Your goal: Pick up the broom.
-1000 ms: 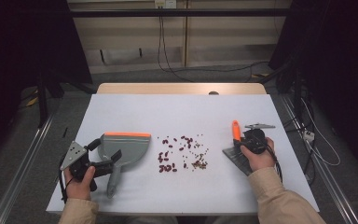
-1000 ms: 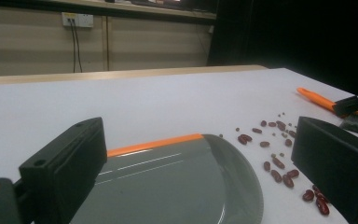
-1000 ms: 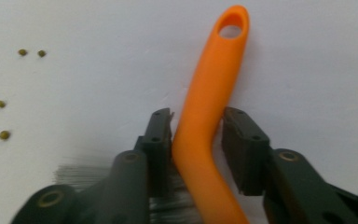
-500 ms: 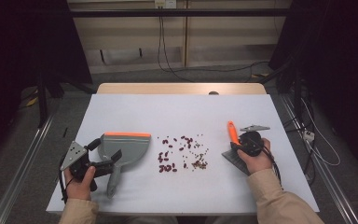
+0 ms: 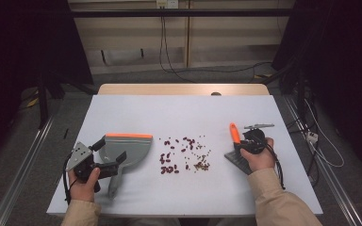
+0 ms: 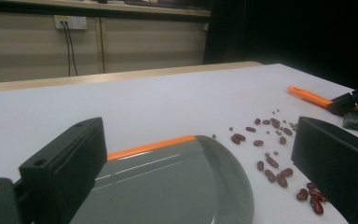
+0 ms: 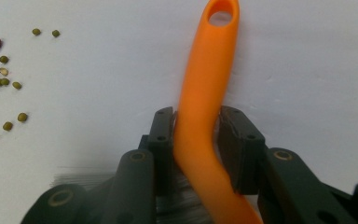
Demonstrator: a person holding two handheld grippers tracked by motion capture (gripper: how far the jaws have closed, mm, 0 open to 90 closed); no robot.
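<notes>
**Brush gripped, dustpan waiting**

High view: left tool (image 5: 107, 162) open over the grey dustpan (image 5: 125, 149)'s handle; right tool (image 5: 243, 147) at the brush (image 5: 235, 136), beans (image 5: 184, 155) between them on the counter (image 5: 179, 113).

Left gripper view: jaws wide apart, dustpan (image 6: 168, 182) between, untouched.

Right gripper view: jaws just closing, pinching the orange brush handle (image 7: 205, 116).

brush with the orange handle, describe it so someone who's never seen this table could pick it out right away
On the white table, look right of the scattered beans, at the person's right hand. The brush lies there, its orange handle between the right gripper's jaws and grey bristles toward the person. Unlike the grey dustpan on the left, it is slim, and orange along its whole handle.
</notes>
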